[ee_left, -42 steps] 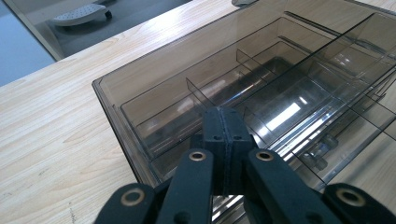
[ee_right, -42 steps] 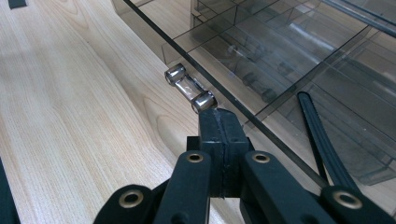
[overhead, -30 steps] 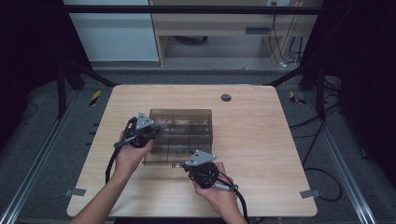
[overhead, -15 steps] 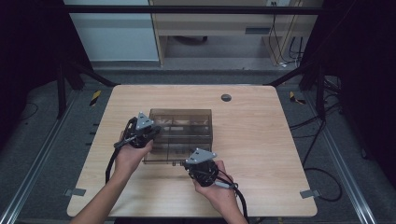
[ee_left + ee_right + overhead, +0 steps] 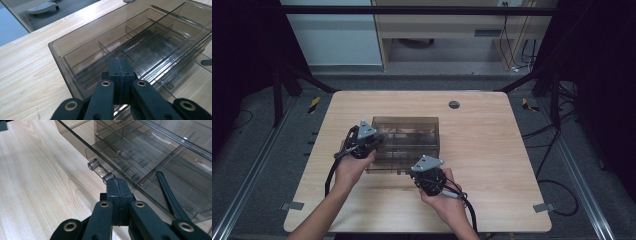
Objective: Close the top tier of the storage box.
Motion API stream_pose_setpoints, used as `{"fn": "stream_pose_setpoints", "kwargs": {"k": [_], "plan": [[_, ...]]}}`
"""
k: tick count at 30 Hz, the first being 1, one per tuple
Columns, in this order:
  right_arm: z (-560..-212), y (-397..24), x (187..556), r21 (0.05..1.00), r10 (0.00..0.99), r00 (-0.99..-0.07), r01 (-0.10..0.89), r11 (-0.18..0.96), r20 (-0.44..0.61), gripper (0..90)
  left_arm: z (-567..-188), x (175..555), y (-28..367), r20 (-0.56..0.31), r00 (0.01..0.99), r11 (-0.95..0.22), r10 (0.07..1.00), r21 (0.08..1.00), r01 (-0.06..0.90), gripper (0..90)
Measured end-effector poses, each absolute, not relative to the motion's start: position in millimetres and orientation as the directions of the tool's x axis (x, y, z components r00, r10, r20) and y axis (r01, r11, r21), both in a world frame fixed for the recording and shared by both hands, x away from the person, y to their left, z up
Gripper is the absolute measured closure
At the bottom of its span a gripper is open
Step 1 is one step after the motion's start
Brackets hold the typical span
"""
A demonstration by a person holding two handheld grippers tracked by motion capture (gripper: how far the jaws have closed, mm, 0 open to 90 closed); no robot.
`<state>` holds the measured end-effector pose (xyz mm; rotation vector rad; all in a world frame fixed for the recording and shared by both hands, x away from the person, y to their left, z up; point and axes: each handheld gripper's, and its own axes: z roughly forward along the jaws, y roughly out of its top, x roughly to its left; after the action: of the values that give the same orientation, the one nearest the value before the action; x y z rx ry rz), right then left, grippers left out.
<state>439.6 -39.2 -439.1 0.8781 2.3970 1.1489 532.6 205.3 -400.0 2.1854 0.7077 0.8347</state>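
The table (image 5: 492,150) carried a smoke-tinted plastic organizer box (image 5: 404,142) left of centre, its inner dividers visible through the walls. The left gripper (image 5: 371,140) rested against the box's left side, jaws pressed fully together with nothing between them, tips on the top edge of the wall. The right gripper (image 5: 424,170) sat at the near side, jaws likewise closed and empty, tips beside a small clear handle (image 5: 100,171) on what appeared to be a drawer front; contact could not be confirmed. Across the preceding second neither gripper nor the box had shifted. Judged from this, the box was braced and the drawer pull had not begun.
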Motion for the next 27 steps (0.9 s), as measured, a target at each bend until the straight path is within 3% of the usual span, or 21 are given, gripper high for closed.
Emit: {"fn": "stream_pose_setpoints", "kwargs": {"k": [10, 14, 27], "plan": [[-436.6, -40.0, 449.2, 0.785, 0.669, -0.742, 0.389, 0.482, -0.042, 90.0, -399.8, 531.5, 205.1, 0.345, 0.653, -0.618, 0.674, 0.748, 0.243, 89.3], [-435.8, -40.1, 452.2, 0.783, 0.672, -0.739, 0.393, 0.483, -0.044, 90.0, -391.3, 543.9, 210.9, 0.466, 0.718, -0.743, 0.517, 0.66, 0.108, 89.3], [-435.6, -38.6, 458.6, 0.776, 0.683, -0.729, 0.402, 0.486, -0.05, 90.0, -392.5, 542.0, 210.0, 0.45, 0.711, -0.727, 0.54, 0.675, 0.125, 89.4]]}}
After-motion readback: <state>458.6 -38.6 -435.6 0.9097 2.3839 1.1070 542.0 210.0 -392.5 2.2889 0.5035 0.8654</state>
